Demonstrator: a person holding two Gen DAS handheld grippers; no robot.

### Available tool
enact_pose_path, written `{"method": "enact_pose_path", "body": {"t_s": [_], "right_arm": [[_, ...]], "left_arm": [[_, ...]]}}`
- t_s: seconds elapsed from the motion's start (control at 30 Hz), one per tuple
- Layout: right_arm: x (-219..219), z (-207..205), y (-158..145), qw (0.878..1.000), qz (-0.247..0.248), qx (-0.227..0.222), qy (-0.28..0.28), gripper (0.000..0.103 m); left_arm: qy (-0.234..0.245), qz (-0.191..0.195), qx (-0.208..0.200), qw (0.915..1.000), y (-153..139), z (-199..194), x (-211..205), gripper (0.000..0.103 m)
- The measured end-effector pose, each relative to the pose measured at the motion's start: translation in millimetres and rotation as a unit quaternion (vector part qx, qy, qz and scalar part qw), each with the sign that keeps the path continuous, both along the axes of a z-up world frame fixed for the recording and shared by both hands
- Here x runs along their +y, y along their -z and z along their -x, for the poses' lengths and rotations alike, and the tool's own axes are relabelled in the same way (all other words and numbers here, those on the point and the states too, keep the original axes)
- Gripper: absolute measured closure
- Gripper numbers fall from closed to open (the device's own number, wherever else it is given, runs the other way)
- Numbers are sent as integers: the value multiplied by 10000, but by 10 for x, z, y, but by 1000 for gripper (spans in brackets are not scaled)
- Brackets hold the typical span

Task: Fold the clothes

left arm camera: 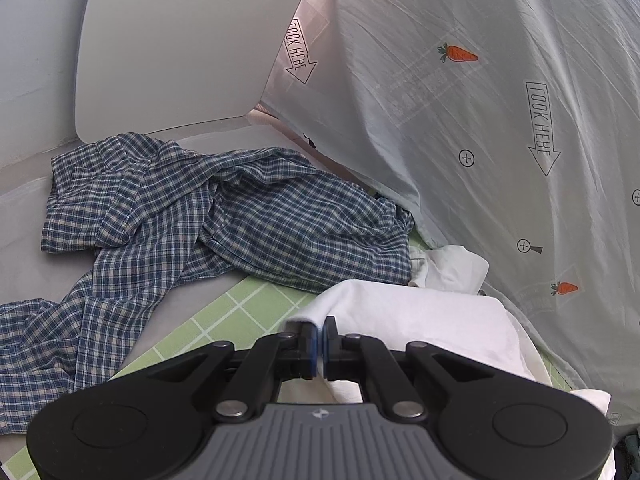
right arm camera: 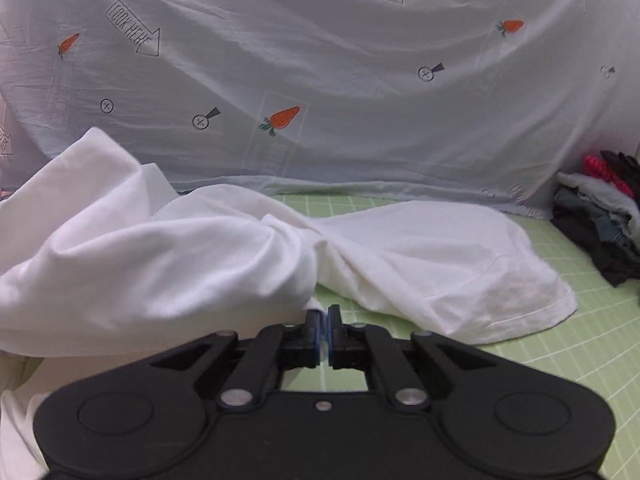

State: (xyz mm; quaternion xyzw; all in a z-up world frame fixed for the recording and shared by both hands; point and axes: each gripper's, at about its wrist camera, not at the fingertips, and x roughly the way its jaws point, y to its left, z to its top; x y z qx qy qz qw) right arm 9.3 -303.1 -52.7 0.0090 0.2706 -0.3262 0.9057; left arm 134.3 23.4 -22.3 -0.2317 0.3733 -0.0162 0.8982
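A white garment (right arm camera: 420, 264) lies crumpled on the green grid mat (right arm camera: 592, 344), one part bunched up at the left and a hemmed end spread to the right. My right gripper (right arm camera: 323, 316) is shut on a thin edge of it, at the garment's near edge. In the left wrist view the same white garment (left arm camera: 404, 312) drapes over my left gripper (left arm camera: 319, 330), which is shut on a fold of it just above the mat (left arm camera: 224, 320).
A blue-and-white checked shirt (left arm camera: 192, 216) lies crumpled at the left on a grey surface. A pale carrot-print sheet (right arm camera: 360, 80) hangs behind the mat. A pile of dark, grey and red clothes (right arm camera: 604, 216) sits at the far right.
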Motion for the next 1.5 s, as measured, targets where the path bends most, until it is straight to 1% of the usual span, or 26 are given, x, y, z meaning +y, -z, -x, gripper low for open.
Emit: {"method": "enact_pose_path", "body": {"t_s": [0.07,0.13,0.23,0.27,0.3,0.37,0.4,0.43,0.47,0.53,0.63,0.73,0.8,0.9,0.97,1.0,1.1,1.17,1.2,1.23,1.3,1.33,1.37,1.4,1.47,1.5], "right_arm": [[-115,76,-206,9986,496,-167,114,100],[-192,139,-414,9930,1120,-332,166,100],[-62,215,-646,9738,2192,-602,90,100],[-7,245,-684,9687,2401,-626,46,99],[21,265,-676,9682,2429,-606,-12,99],[-49,259,-495,9820,1862,-309,-94,97],[-89,254,-398,9877,1551,-149,-133,91],[-157,235,-249,9934,1139,137,-56,83],[-215,293,-142,9963,815,273,84,80],[-328,439,54,9979,205,478,378,66],[-497,657,347,9911,-711,780,816,60],[-685,970,406,9794,-1499,458,1271,54],[-818,1134,456,9674,-1964,181,1589,53],[-985,1257,478,9517,-2440,-130,1859,50],[-1053,1325,467,9395,-2762,-356,1997,50],[-1085,1328,440,9368,-2809,-419,2044,50],[-1157,1215,301,9445,-2601,-502,1940,47],[-1232,1098,202,9488,-2523,-609,1799,40],[-1293,1024,174,9478,-2592,-674,1732,32],[-1355,942,166,9448,-2737,-699,1660,24],[-1512,828,242,9268,-3292,-852,1592,22],[-1609,782,331,9079,-3716,-906,1716,22],[-1711,738,430,8851,-4156,-953,1865,22],[-1753,718,434,8785,-4263,-1038,1891,22],[-1815,688,406,8716,-4352,-1224,1895,36],[-1847,673,391,8680,-4395,-1317,1897,51]], "left_arm": [[51,120,-3,9999,-10,14,-36,100],[198,59,-82,9998,-46,42,-133,100],[409,-349,-233,9983,-108,108,-304,100],[462,-531,-243,9972,-112,129,-347,100],[486,-620,-203,9967,-100,142,-358,100],[495,-603,-51,9969,-52,167,-327,99],[506,-484,47,9975,-29,184,-289,99],[511,-348,109,9980,-15,211,-248,95],[515,-212,172,9983,-2,239,-208,94],[523,61,296,9982,25,294,-127,90],[509,560,441,9962,47,382,-1,85],[476,1013,561,9921,53,456,107,72],[408,1146,627,9906,64,509,147,62],[331,1135,772,9900,114,543,137,55],[307,1075,870,9899,150,539,101,53],[314,1033,877,9903,159,526,72,51],[320,932,906,9910,197,474,-12,44],[269,950,954,9905,259,398,-50,41],[244,958,977,9903,289,360,-68,40],[218,967,1001,9900,320,323,-87,39],[168,984,1048,9895,381,247,-124,37],[143,1039,1075,9887,422,205,-134,37],[103,1119,1091,9877,460,165,-133,37],[46,1176,1094,9870,485,130,-129,39],[-113,1126,1070,9878,489,43,-145,41],[-200,1074,1053,9884,483,-4,-157,50]]}}
